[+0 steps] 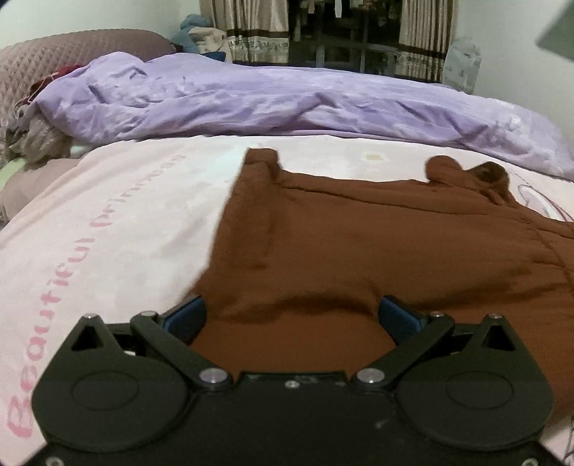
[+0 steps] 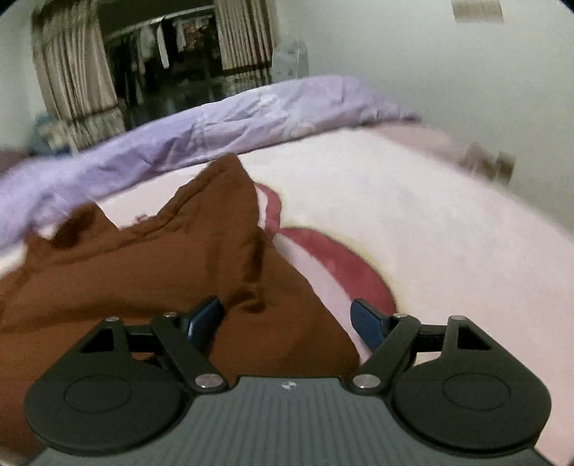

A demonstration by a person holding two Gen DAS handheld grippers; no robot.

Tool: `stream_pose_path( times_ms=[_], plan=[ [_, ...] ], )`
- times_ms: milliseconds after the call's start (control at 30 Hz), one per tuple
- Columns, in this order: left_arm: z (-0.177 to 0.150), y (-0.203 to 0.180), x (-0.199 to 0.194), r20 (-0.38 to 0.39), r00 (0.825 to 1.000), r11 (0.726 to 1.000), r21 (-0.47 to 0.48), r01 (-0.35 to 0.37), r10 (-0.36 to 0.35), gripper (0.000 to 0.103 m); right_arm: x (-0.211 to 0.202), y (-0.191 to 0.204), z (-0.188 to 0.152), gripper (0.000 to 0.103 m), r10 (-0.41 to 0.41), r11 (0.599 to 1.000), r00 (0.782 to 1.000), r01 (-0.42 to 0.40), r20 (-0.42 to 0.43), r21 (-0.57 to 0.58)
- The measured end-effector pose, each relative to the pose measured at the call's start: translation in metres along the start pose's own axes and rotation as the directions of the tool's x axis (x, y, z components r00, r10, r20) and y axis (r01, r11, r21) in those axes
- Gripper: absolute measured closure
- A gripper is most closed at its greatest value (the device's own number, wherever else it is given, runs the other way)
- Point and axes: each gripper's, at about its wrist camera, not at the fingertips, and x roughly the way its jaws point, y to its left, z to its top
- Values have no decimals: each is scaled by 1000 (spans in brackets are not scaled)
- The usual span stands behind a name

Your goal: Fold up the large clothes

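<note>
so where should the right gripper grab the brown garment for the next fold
Probably the raised corner of the brown garment at its far right edge. It peaks up off the pink sheet, so one finger can slip under. Come in from the right side with the right gripper, whose jaws are wide open.

The brown garment (image 1: 358,243) lies spread, rumpled, on the pink bedsheet (image 1: 125,200).

The garment (image 1: 358,243) lies on the bed sheet (image 1: 107,215); the duvet (image 1: 251,100) lies bunched behind it, curtains (image 1: 247,32) beyond.
</note>
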Motion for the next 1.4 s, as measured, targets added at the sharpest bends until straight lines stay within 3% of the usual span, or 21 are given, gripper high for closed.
stream_pose_path(
  times_ms=[100, 167, 200, 267, 300, 367, 433, 500, 600, 633, 700, 733, 833, 900, 1000, 1067, 1133, 1200, 1267, 1333, 1400],
  plan=[
    [2, 10, 3, -22, 998, 997, -39, -60, 59, 0, -4, 9, -3, 12, -39, 998, 999, 40, 21, -48],
    [4, 12, -6, -16, 1000, 994, -108, -23, 21, 0, -12, 28, -1, 14, -117, 985, 990, 126, 74, -121],
    [6, 11, -11, -8, 1000, 993, -121, -12, 12, 0, -12, 28, -1, 22, -117, 985, 990, 126, 74, -121],
    [13, -1, -20, 11, 1000, 995, -102, -16, 17, 0, -21, 49, 6, 33, -187, 965, 970, 212, 157, -158],
    [18, -9, -24, 29, 999, 997, -80, -23, 25, 0, -37, 74, 11, 33, -218, 950, 935, 269, 278, -160],
    [33, -27, -28, 81, 997, 999, -33, -17, 20, 0, -50, 100, 15, 32, -127, 964, 921, 202, 367, -172],
    [47, -46, -28, 129, 991, 1000, 10, 25, -26, 0, -45, 129, 25, 32, 57, 973, 945, 20, 321, -232],
    [61, -70, -19, 156, 985, 997, 52, 62, -70, 0, -21, 158, 33, 32, 216, 952, 957, -162, 196, -259],
    [73, -106, 13, 139, 986, 990, 120, 77, -93, 0, 4, 184, 33, 36, 251, 935, 961, -209, 119, -286],
    [74, -116, 25, 121, 989, 987, 144, 68, -85, 0, 31, 212, 25, 36, 212, 913, 975, -172, 71, -369],
    [73, -131, 52, 79, 995, 982, 186, 37, -53, 0, 44, 221, 20, 37, 196, 904, 980, -163, 43, -396],
    [70, -137, 66, 62, 997, 981, 193, 35, -48, 0, 69, 228, 11, 37, 189, 894, 981, -187, -36, -406],
    [59, -151, 100, -5, 999, 978, 205, 33, -33, 0, 87, 220, 8, 37, 185, 913, 977, -210, -105, -351],
    [61, -150, 104, -4, 999, 978, 207, 32, -32, 0, 86, 211, 15, 37, 187, 925, 978, -206, -88, -319],
    [69, -134, 104, 12, 1000, 979, 205, 25, -28, 0, 86, 196, 21, 37, 129, 920, 990, -143, -63, -364],
    [78, -110, 112, 9, 999, 982, 184, -46, 45, 0, 86, 179, 28, 37, 128, 927, 989, -148, -78, -346],
    [84, -85, 123, -4, 994, 982, 155, -109, 111, 0, 87, 165, 37, 38, 71, 932, 995, -90, -67, -351],
    [87, -55, 133, -48, 995, 990, 116, -79, 85, 0, 92, 146, 46, 39, 28, 929, 997, -51, -66, -367],
    [86, -34, 135, -53, 997, 996, 72, -52, 56, 0, 93, 120, 54, 40, 38, 941, 997, -56, -60, -334],
    [85, -23, 132, -44, 998, 999, 39, -33, 35, 0, 89, 106, 57, 52, 51, 955, 997, -65, -55, -289],
    [82, -21, 129, -31, 998, 998, 48, -46, 47, 0, 83, 86, 59, 57, 56, 972, 998, -63, -38, -226]
  ],
)
